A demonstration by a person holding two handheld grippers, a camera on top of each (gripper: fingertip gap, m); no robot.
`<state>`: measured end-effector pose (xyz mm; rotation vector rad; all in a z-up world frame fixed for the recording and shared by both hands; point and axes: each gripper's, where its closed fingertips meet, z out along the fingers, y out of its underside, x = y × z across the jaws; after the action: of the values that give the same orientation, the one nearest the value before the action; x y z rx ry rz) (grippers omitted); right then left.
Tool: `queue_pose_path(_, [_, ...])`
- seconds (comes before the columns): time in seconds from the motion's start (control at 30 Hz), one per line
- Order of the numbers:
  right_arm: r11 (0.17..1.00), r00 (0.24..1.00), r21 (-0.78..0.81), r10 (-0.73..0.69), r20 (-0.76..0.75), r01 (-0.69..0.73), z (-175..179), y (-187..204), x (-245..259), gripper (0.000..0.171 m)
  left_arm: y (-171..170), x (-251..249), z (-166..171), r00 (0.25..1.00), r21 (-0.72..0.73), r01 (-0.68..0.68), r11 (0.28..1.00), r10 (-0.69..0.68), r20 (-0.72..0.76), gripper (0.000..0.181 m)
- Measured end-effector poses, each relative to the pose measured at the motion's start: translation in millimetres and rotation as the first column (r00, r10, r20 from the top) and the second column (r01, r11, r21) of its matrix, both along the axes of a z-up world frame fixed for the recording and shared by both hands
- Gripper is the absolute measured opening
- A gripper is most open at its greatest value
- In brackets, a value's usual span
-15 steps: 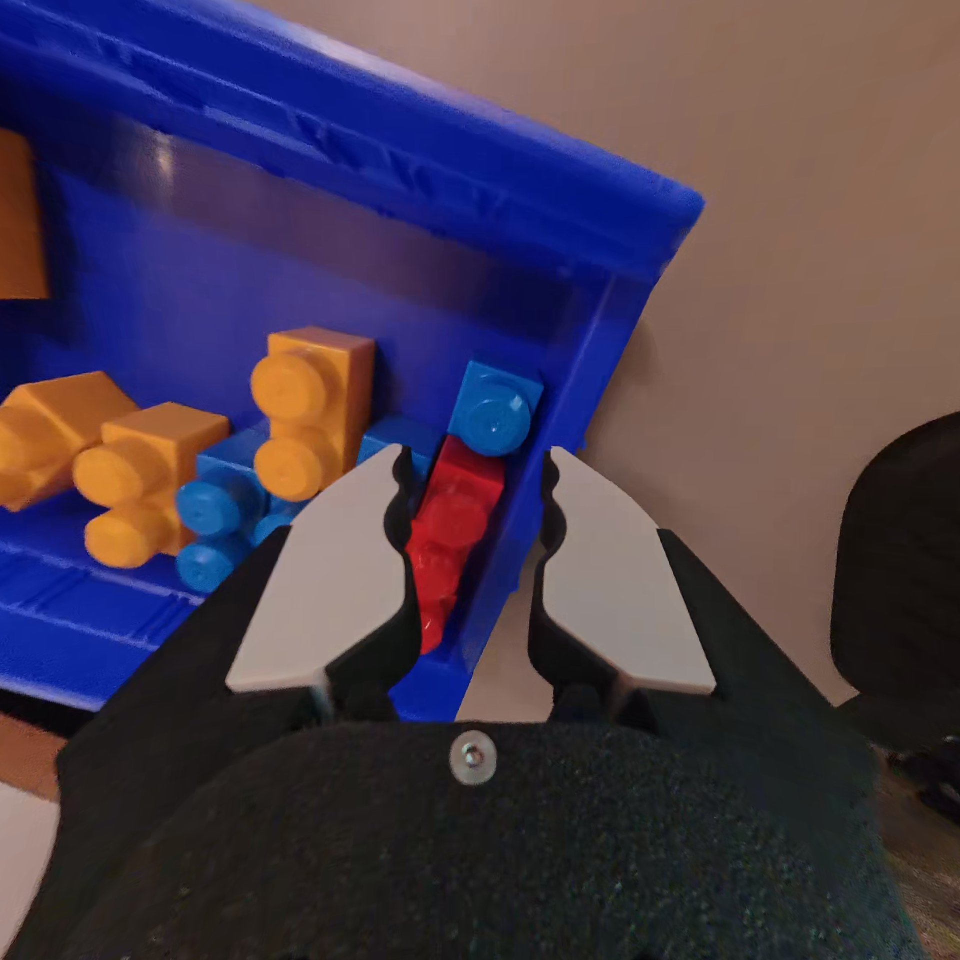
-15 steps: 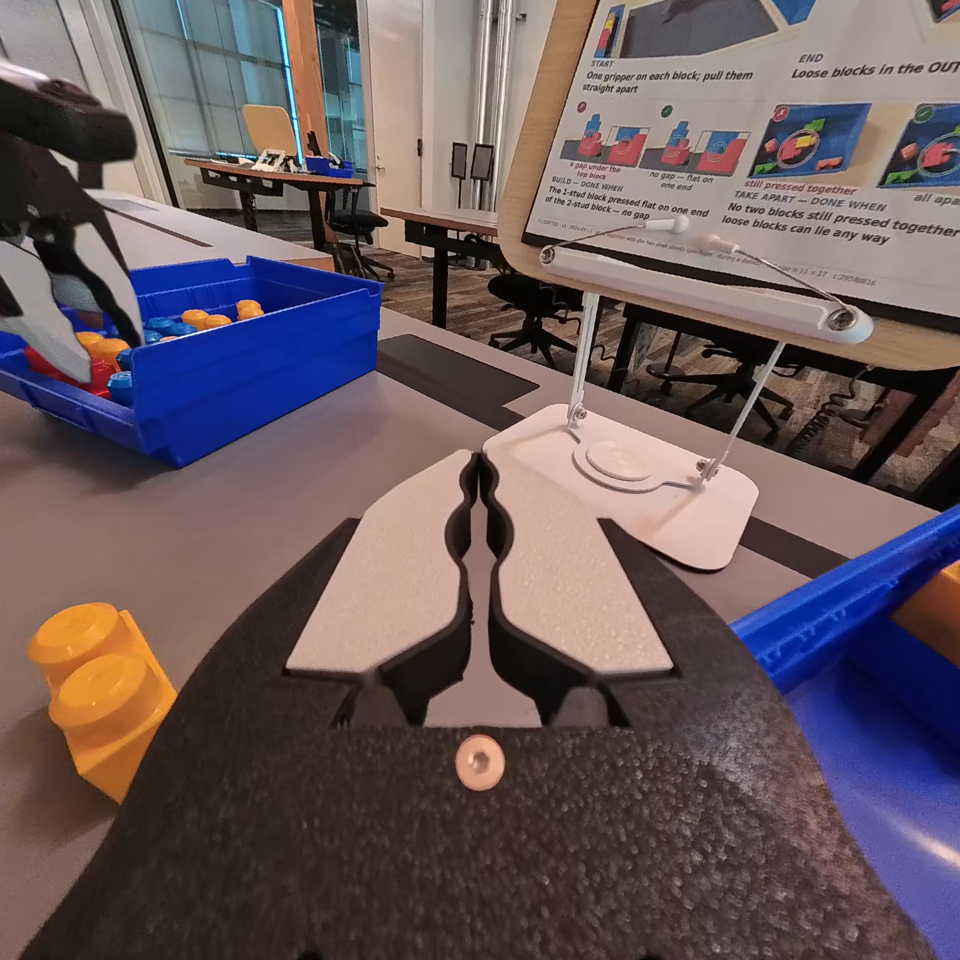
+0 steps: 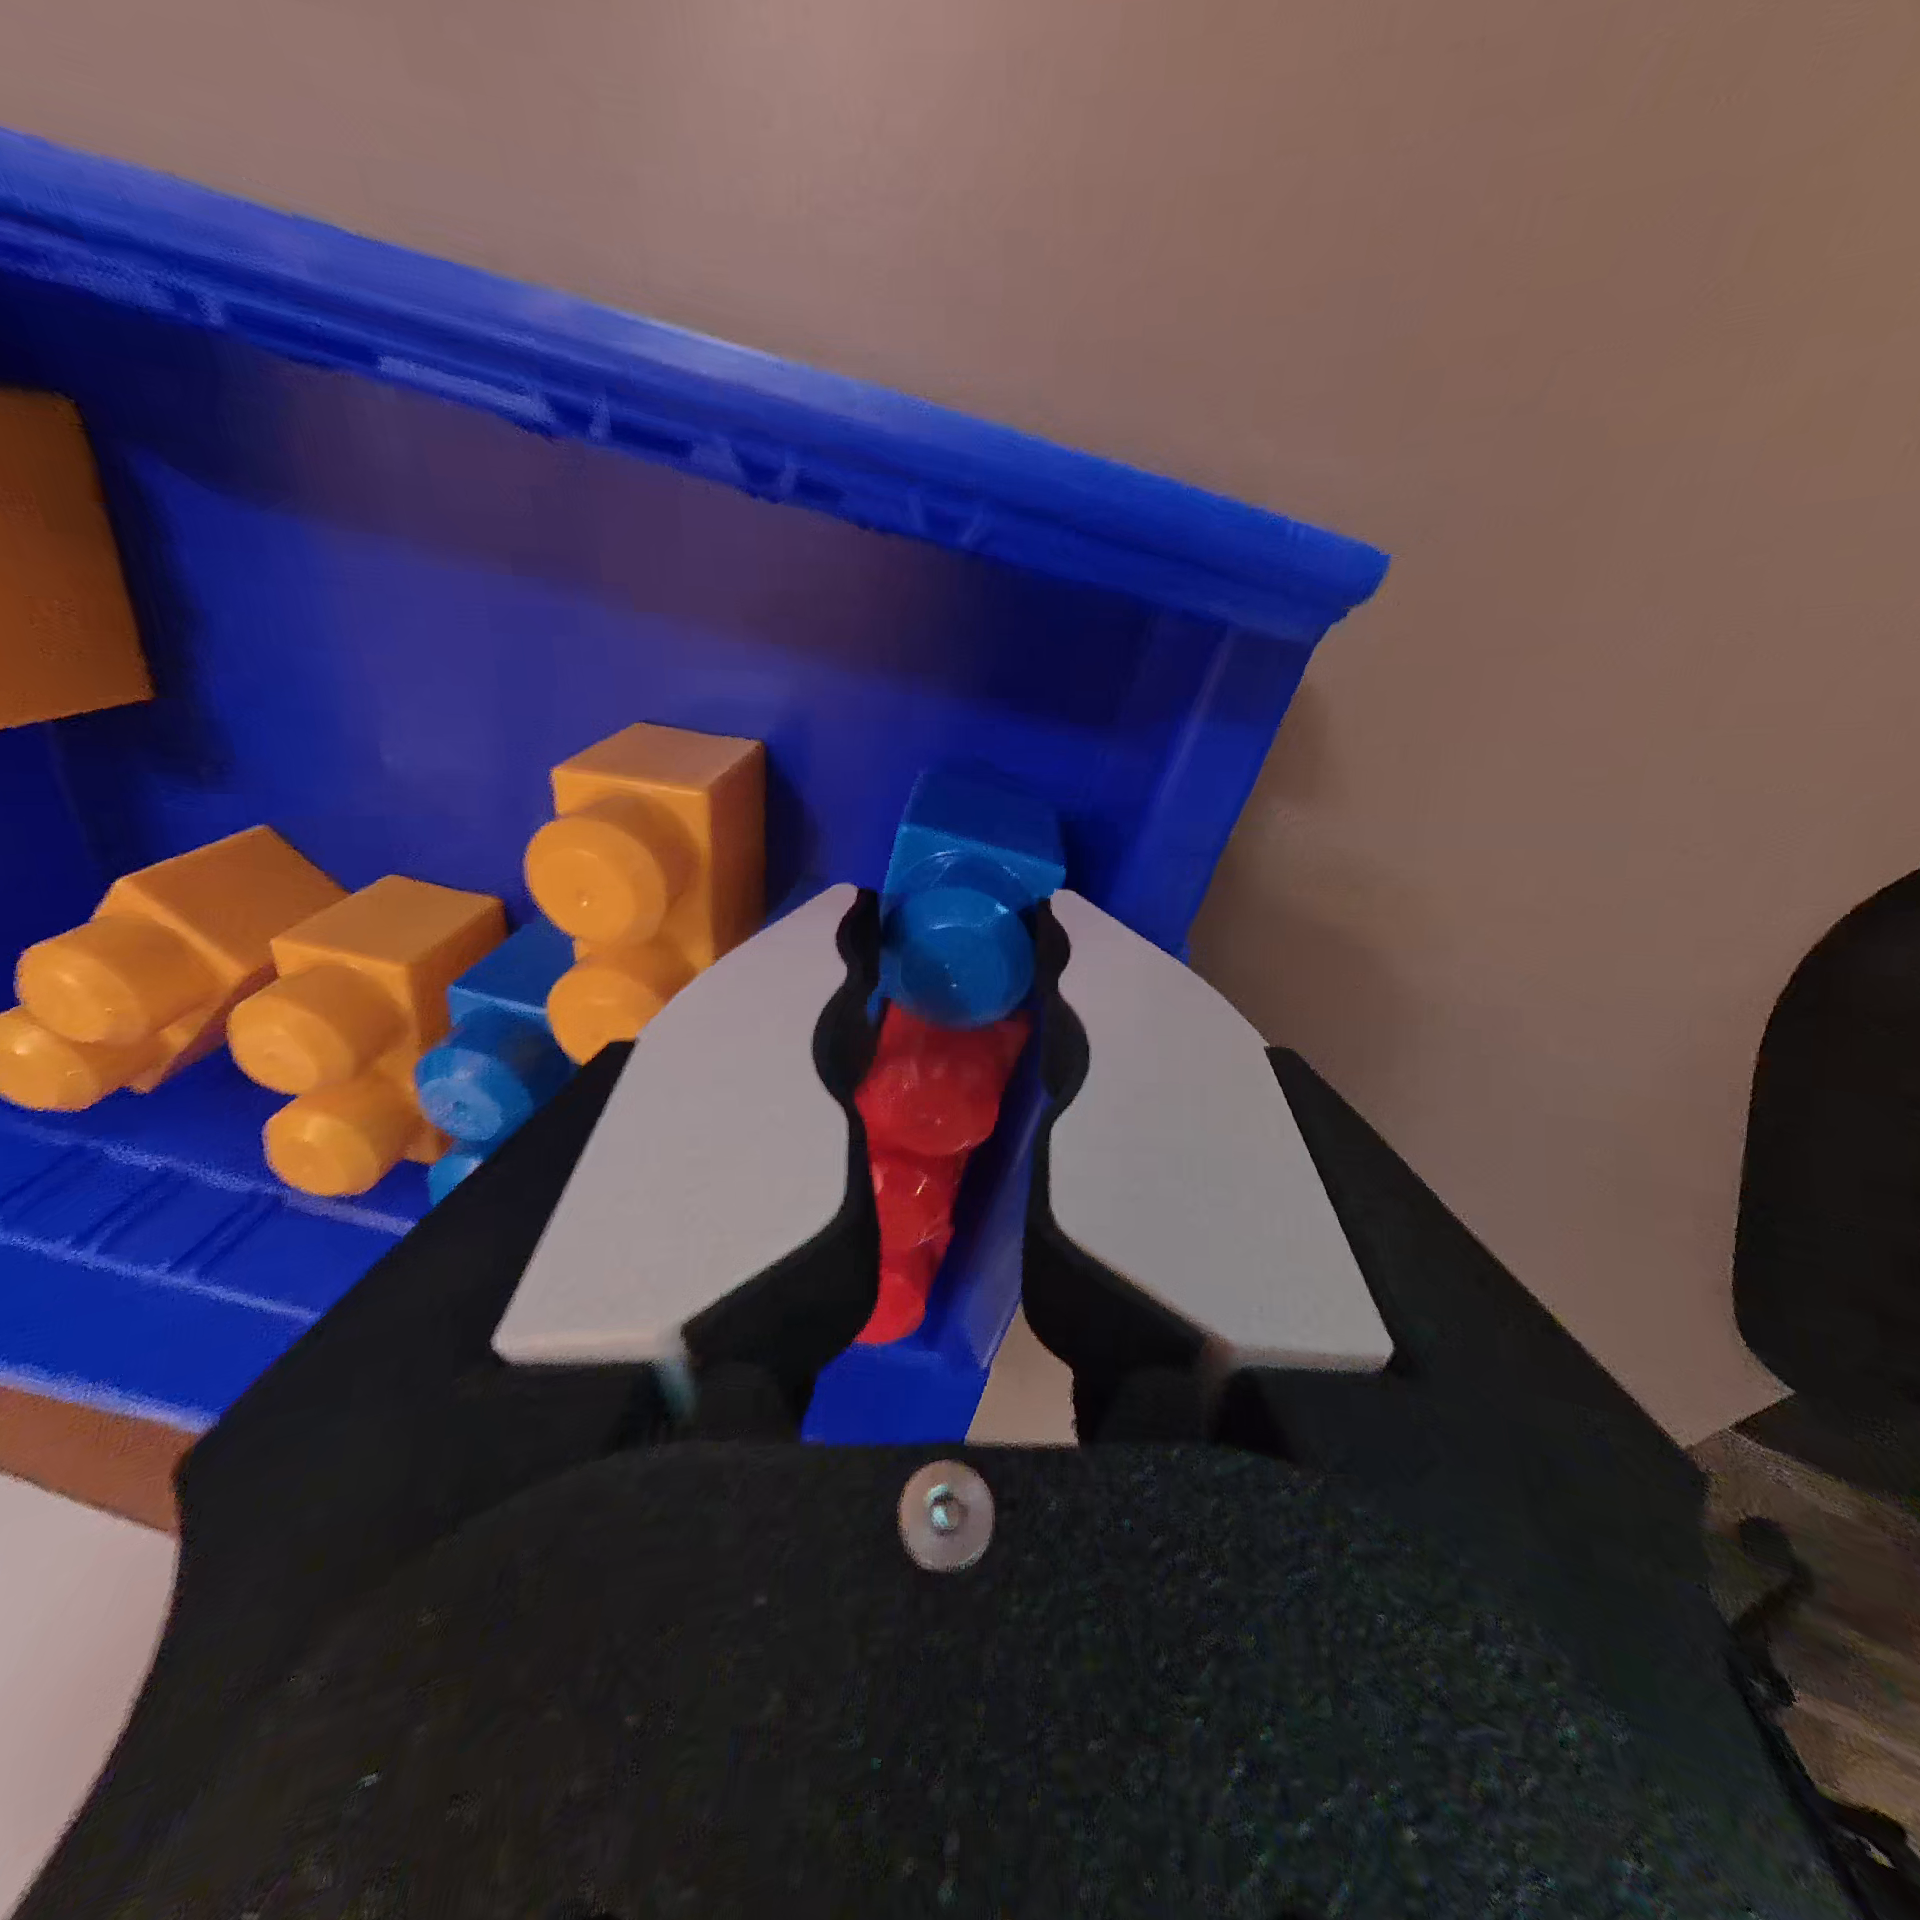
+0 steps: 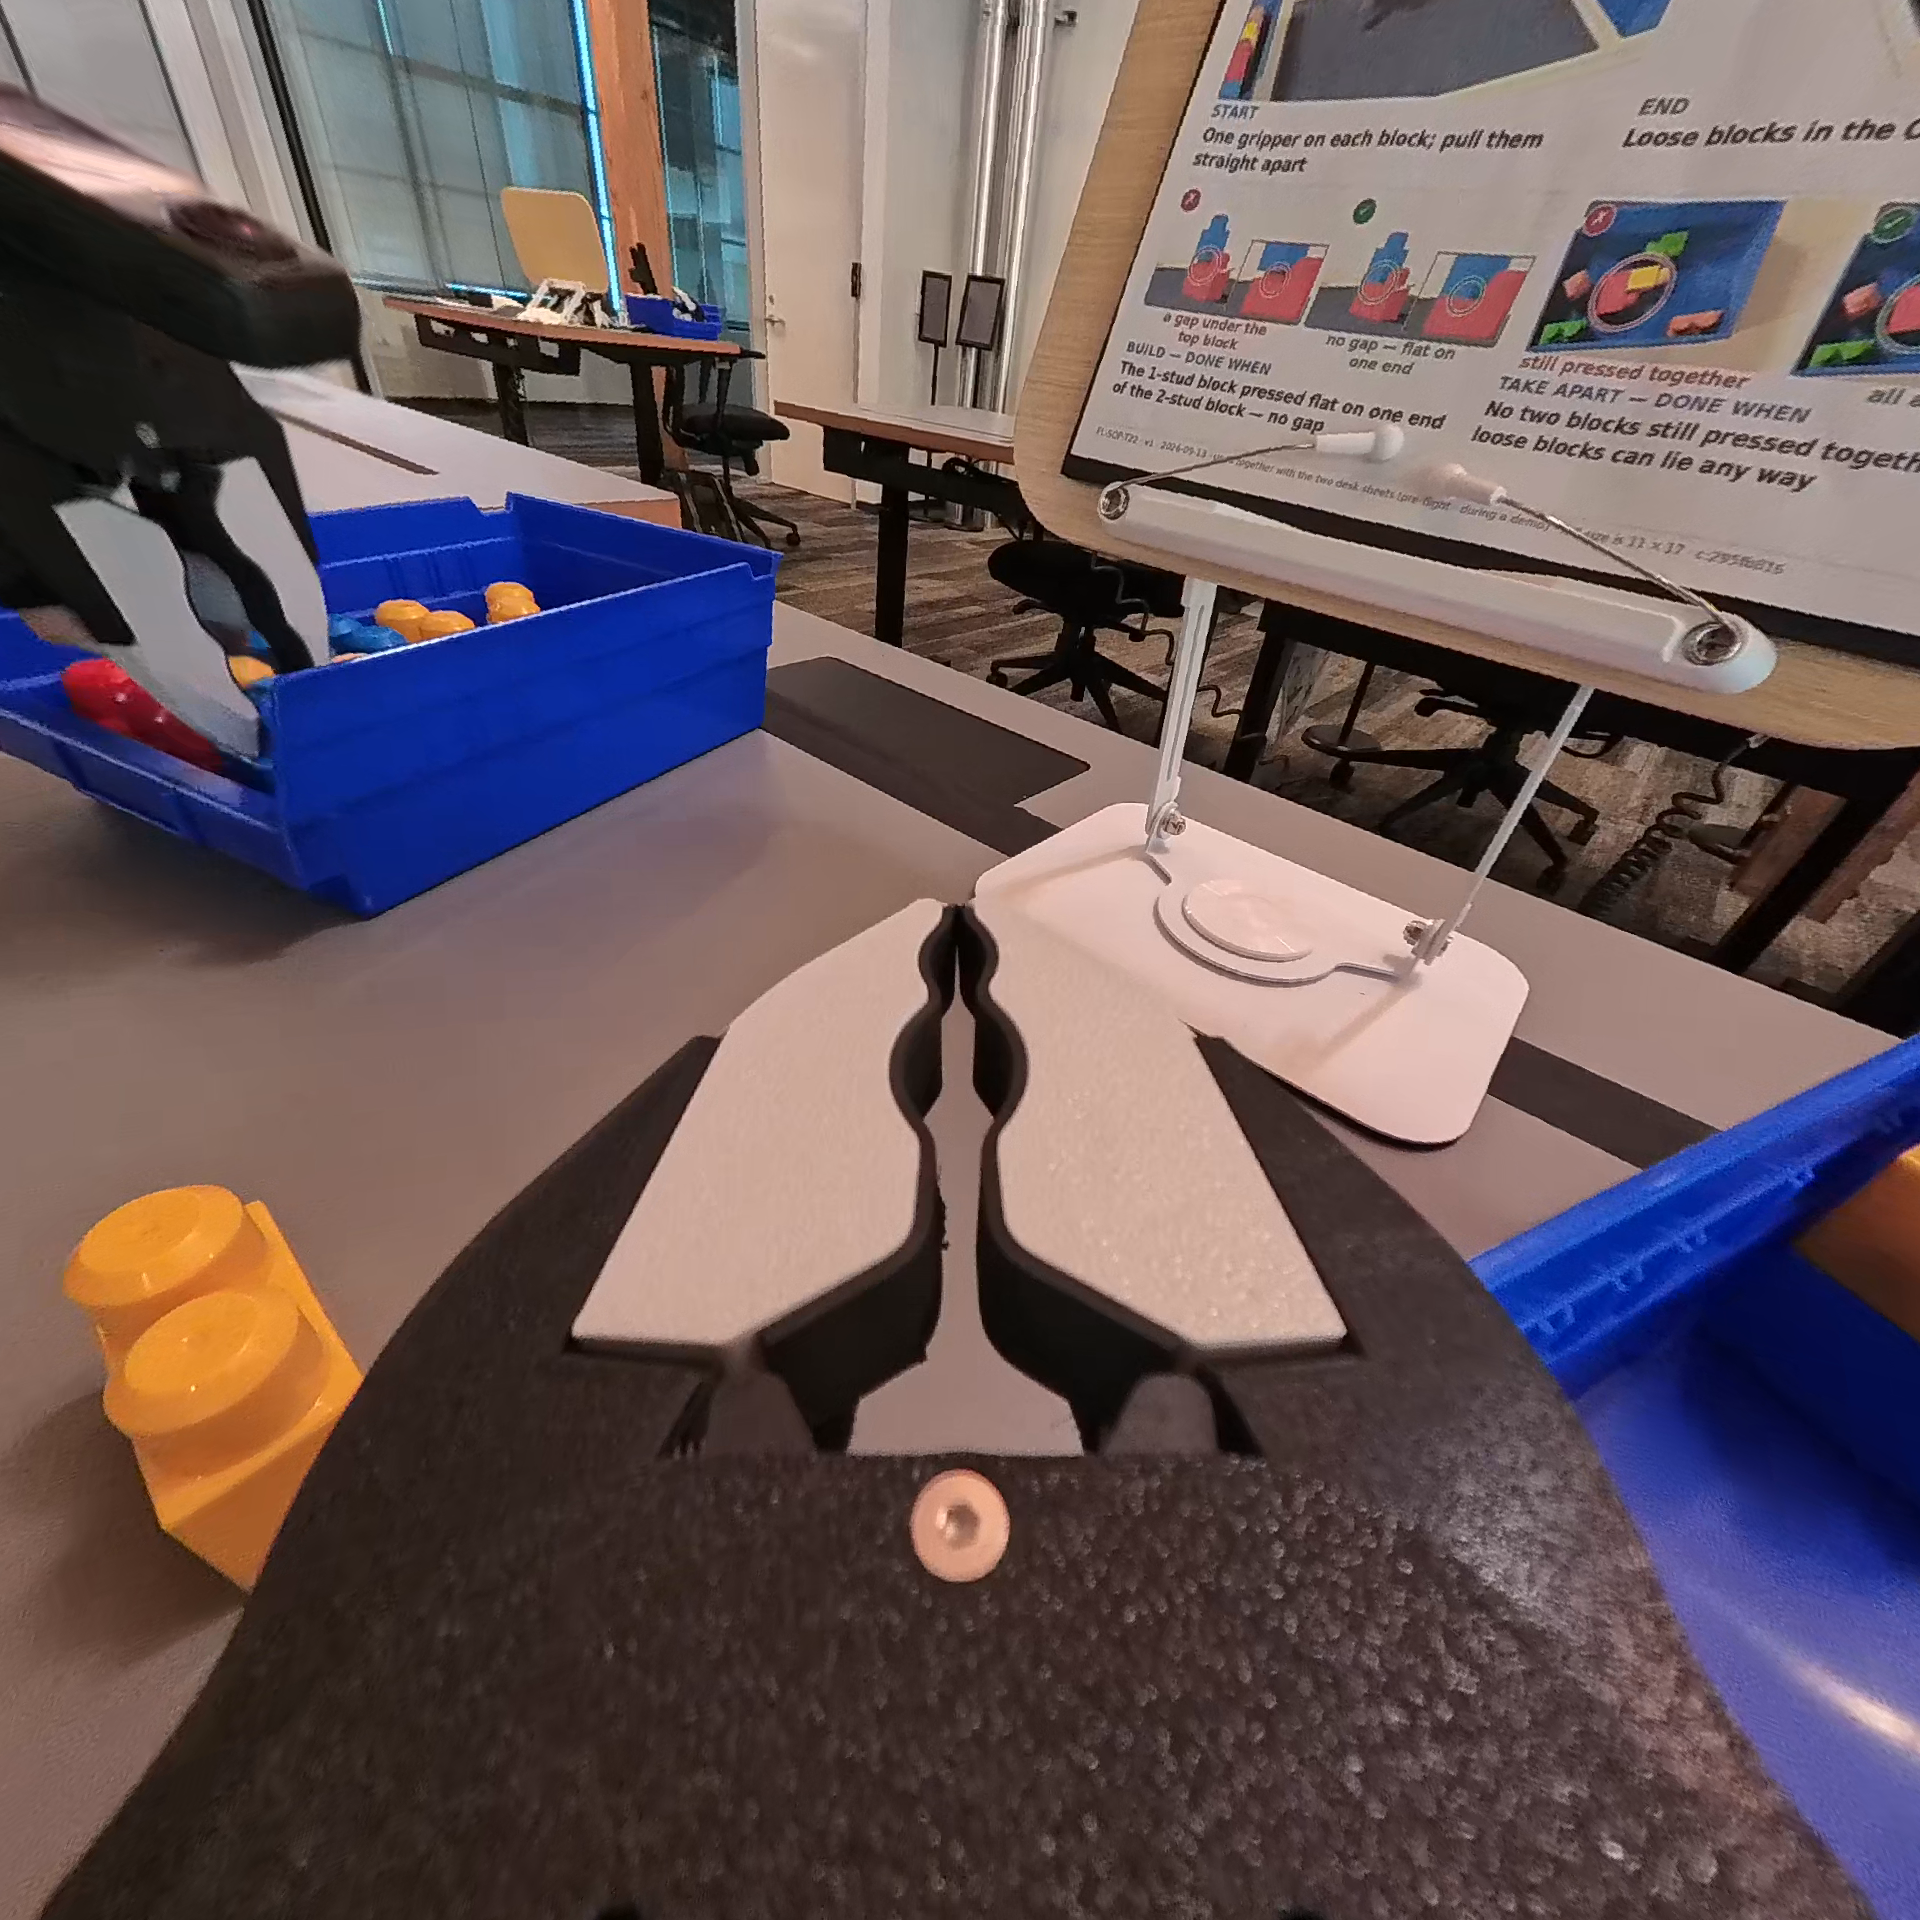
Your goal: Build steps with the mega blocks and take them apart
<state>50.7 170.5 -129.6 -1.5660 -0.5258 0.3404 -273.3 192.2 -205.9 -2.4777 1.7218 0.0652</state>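
A small one-stud blue plastic block (image 3: 961, 951) is clamped by the left gripper (image 3: 951, 914) in the blue plastic bin's (image 3: 1226, 790) corner, hard against its wall. The right gripper (image 4: 954, 925) is held closed, empty, above the grey surface (image 4: 436, 1018).

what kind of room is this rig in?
Likely an open-plan office or lab used for data collection: rows of desks with rolling office chairs, big windows, and an instruction sheet on a stand beside a blue bin of toy blocks.
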Motion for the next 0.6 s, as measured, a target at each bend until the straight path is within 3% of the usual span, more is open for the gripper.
queue_pose_path(0.2, [1.0,1.0,-0.004,-0.004,0.001,0.004,-2,1,1,0.0,8,23,74,0.994,0.141,0.007,0.99,-0.022,0.11,0.029])
queue_pose_path(0.37, [1.0,1.0,-0.004,-0.004,0.003,0.004,-2,1,0,0.0,-8,79,127,0.974,0.22,0.076,0.973,-0.12,0.193,0.028])
queue_pose_path(0.47, [1.0,1.0,-0.003,-0.001,0.002,0.001,-1,0,1,0.0,-32,117,118,0.968,0.177,0.142,0.974,-0.174,0.181,0.029])
queue_pose_path(0.6, [1.0,1.0,0.007,0.004,0.007,-0.004,2,-1,1,0.0,-63,154,71,0.961,0.076,0.241,0.967,-0.249,0.121,0.029])
